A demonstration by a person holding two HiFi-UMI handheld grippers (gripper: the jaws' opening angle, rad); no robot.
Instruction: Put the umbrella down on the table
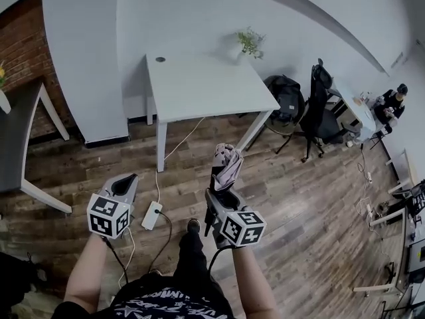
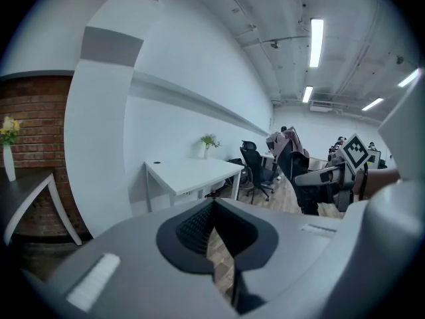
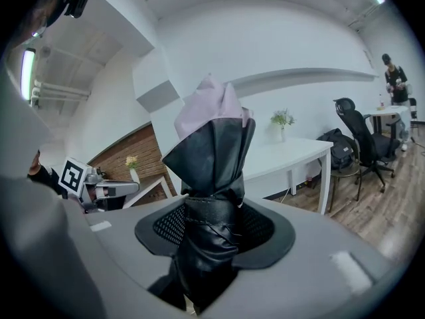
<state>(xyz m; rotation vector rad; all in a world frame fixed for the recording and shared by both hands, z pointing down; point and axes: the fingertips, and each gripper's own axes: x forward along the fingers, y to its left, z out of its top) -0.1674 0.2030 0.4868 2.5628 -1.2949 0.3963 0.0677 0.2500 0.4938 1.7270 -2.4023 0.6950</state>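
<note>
A folded umbrella (image 1: 229, 167), black with a pale pink tip, stands upright in my right gripper (image 1: 222, 178), which is shut on its lower wrapped part. In the right gripper view the umbrella (image 3: 211, 178) rises between the pads of the right gripper (image 3: 211, 234). The white table (image 1: 199, 85) stands ahead, past the umbrella, its top bare apart from a small round cable hole. My left gripper (image 1: 126, 181) hovers to the left over the wood floor, holding nothing. Its jaws (image 2: 212, 211) stand together with only a thin slit between them. From the left gripper view the umbrella (image 2: 287, 145) shows at the right.
A potted plant (image 1: 251, 42) stands at the table's far corner. A black office chair (image 1: 319, 111) and a dark bag (image 1: 285, 95) stand right of the table. A power strip (image 1: 153, 214) with cables lies on the floor. A dark table (image 1: 16, 131) stands at left, and a person (image 1: 392, 105) is at far right.
</note>
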